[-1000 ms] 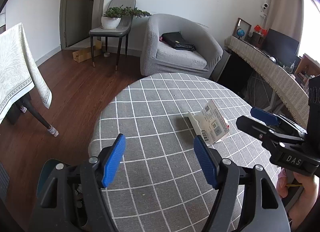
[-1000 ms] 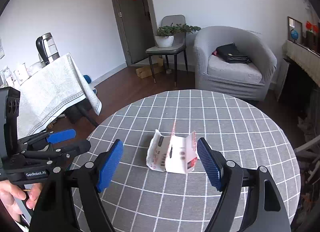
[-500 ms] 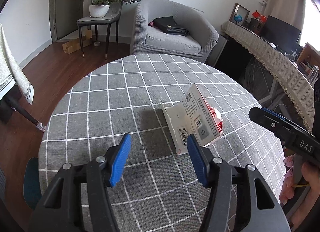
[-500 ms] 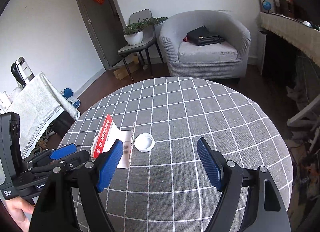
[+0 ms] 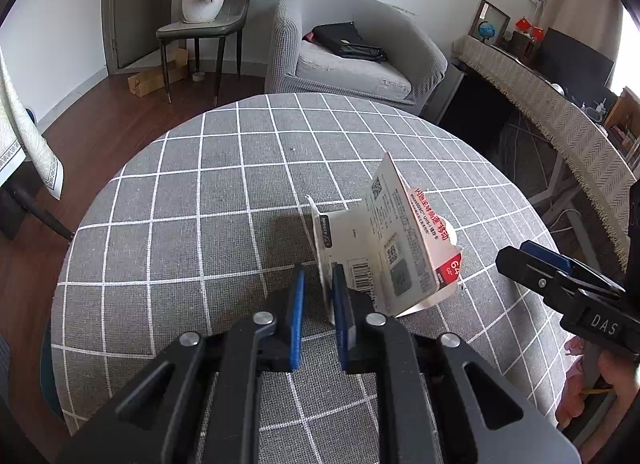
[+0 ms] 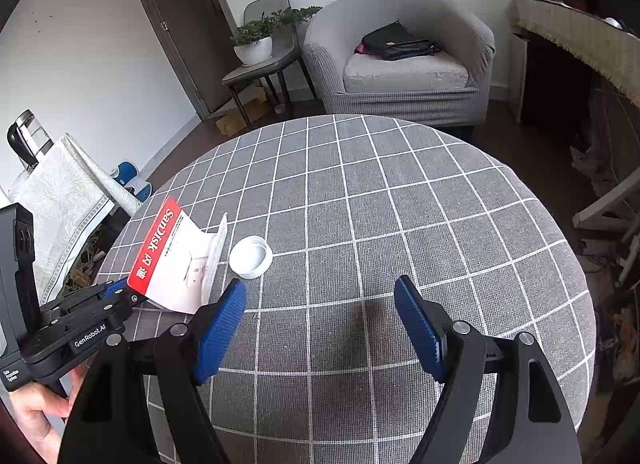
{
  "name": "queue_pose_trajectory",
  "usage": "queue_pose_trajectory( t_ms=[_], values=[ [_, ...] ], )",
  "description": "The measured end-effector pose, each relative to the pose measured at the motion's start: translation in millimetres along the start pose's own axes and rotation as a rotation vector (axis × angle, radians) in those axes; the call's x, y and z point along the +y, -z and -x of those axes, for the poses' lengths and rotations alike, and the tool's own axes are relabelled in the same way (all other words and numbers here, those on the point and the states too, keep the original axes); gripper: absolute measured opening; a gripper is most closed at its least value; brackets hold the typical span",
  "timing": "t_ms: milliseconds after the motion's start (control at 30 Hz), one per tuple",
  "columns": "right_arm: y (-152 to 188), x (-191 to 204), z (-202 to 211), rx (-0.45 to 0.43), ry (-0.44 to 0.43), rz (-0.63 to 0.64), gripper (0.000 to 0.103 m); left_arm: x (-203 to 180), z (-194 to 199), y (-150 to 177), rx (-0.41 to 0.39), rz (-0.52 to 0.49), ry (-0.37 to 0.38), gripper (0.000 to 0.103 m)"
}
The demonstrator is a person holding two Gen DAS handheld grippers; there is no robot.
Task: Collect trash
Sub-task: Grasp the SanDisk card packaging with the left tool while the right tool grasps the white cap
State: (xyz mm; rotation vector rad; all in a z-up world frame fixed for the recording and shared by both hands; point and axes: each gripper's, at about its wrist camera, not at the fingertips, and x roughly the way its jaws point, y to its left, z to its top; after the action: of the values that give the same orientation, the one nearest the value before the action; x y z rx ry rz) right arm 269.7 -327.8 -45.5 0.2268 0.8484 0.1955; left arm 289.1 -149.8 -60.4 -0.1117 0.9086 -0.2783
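Observation:
A torn white and red card package (image 5: 384,244) stands folded on the round grey checked table (image 5: 224,192). My left gripper (image 5: 318,288) has its jaws closed down on the package's near flap. In the right wrist view the package (image 6: 176,260) shows at the left, held by the left gripper's fingers (image 6: 116,290). A white bottle cap (image 6: 251,256) lies on the table just right of the package. My right gripper (image 6: 320,324) is open and empty, hovering over the table a little right of the cap; it also shows in the left wrist view (image 5: 548,268).
A grey armchair (image 5: 348,60) with a black bag stands beyond the table. A chair with a potted plant (image 5: 208,12) is by the door. A cloth-covered table (image 6: 60,200) is at the left, a long sideboard (image 5: 560,112) at the right.
My left gripper moved in toward the package and narrowed its jaws onto the near flap. My right gripper swung right, so the package shifted to the left of its view and the cap appeared.

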Motion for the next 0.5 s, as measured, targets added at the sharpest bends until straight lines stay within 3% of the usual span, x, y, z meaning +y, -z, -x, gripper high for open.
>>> queue_pose_trajectory(
  t_ms=[267,500],
  values=[
    [-1,19,-9,0.011,0.013,0.058,0.077,3,18,1,-0.033,-0.044,0.005,0.001],
    [1,36,-21,0.040,0.030,0.131,0.058,18,27,-1,-0.048,-0.026,-0.005,0.001]
  ],
)
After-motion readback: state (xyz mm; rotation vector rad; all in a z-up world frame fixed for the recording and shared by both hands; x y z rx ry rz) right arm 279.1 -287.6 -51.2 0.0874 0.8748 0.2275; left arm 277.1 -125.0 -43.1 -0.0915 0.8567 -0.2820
